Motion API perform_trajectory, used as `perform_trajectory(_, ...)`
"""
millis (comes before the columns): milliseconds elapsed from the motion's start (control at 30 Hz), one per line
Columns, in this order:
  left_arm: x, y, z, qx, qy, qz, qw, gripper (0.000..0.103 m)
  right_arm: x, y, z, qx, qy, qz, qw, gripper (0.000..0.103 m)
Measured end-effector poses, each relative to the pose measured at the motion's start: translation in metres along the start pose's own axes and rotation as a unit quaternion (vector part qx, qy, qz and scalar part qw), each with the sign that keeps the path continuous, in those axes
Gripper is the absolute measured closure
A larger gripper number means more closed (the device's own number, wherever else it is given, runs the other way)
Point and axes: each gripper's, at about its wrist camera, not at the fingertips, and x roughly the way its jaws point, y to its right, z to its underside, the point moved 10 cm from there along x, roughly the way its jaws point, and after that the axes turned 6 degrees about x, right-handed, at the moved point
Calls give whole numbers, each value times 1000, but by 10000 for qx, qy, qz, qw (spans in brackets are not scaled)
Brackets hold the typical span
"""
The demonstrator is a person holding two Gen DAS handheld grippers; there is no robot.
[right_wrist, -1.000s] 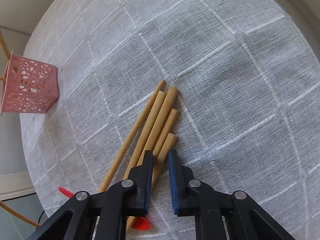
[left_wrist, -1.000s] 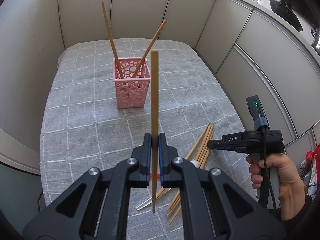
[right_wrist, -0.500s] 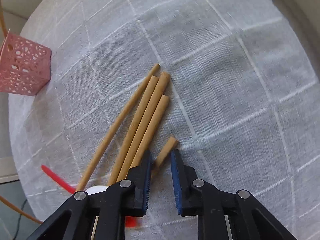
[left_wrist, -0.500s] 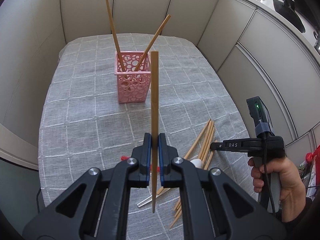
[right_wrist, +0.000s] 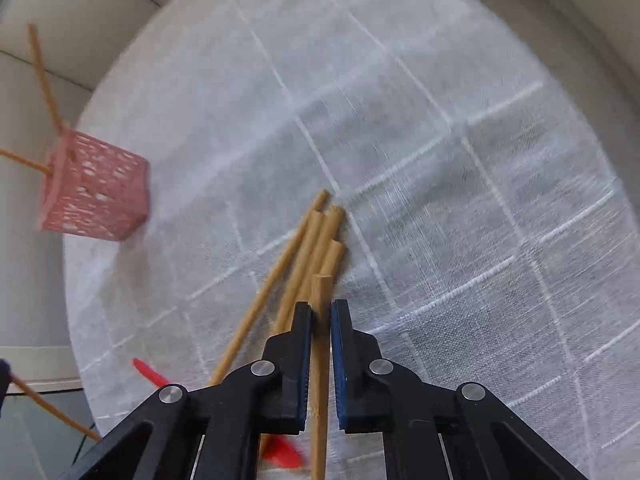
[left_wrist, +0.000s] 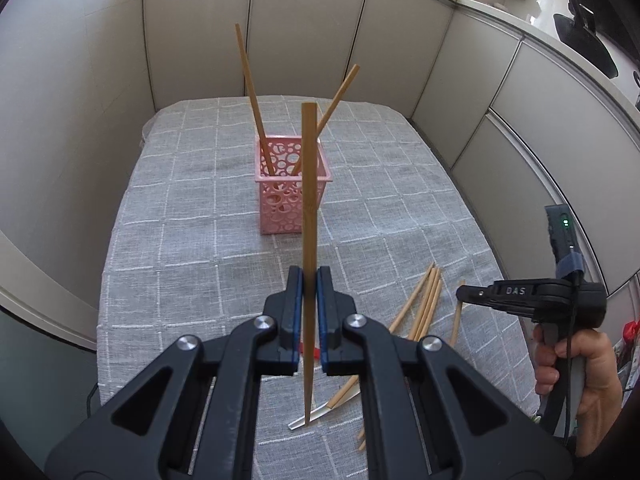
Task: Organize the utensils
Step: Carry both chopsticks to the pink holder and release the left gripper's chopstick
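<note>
My left gripper (left_wrist: 307,280) is shut on a wooden chopstick (left_wrist: 309,200) and holds it upright above the table, short of the pink perforated holder (left_wrist: 292,196). Two chopsticks lean in that holder. My right gripper (right_wrist: 320,312) is shut on another chopstick (right_wrist: 320,360) and holds it just above the pile of loose chopsticks (right_wrist: 304,248) on the grey checked cloth. The right gripper also shows in the left wrist view (left_wrist: 460,292), at the right beside the pile (left_wrist: 420,304). The holder shows blurred at the left of the right wrist view (right_wrist: 96,188).
A red utensil (right_wrist: 152,376) and a white-handled one (left_wrist: 320,416) lie under the pile near the table's front edge. Beige partition panels (left_wrist: 304,40) wall the table at the back and both sides. The cloth-covered table (left_wrist: 192,208) ends close to the holder's left.
My right gripper has closed on one chopstick, turned it away from the pile and lifted it. My left gripper has pulled back and risen with its chopstick; the holder looks farther off.
</note>
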Motion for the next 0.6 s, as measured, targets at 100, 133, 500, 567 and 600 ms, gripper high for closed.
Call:
perform_trajectory(100, -11, -5, -7, -61, 209, -68, 9997, 95, -32, -17, -4, -360, 492, -168, 9980, 95)
perform_trajectory(133, -15, -6, -10, -70, 289, -102, 9995, 95, -43, -23, -5, -417, 639, -269, 9967, 95)
perform_trajectory(500, -84, -26, -55, -302, 1702, -519, 9836, 95, -133, -83, -27, -947, 2415, -686, 9633, 95)
perform_trajectory(567, -96, -30, -65, -440, 1997, -489, 9777, 95, -148, -90, -31, -953, 2654, -836, 9558, 95)
perform_trajectory(600, -100, -31, -71, -465, 2132, -497, 9746, 95, -153, -93, -33, -948, 2768, -913, 9519, 95)
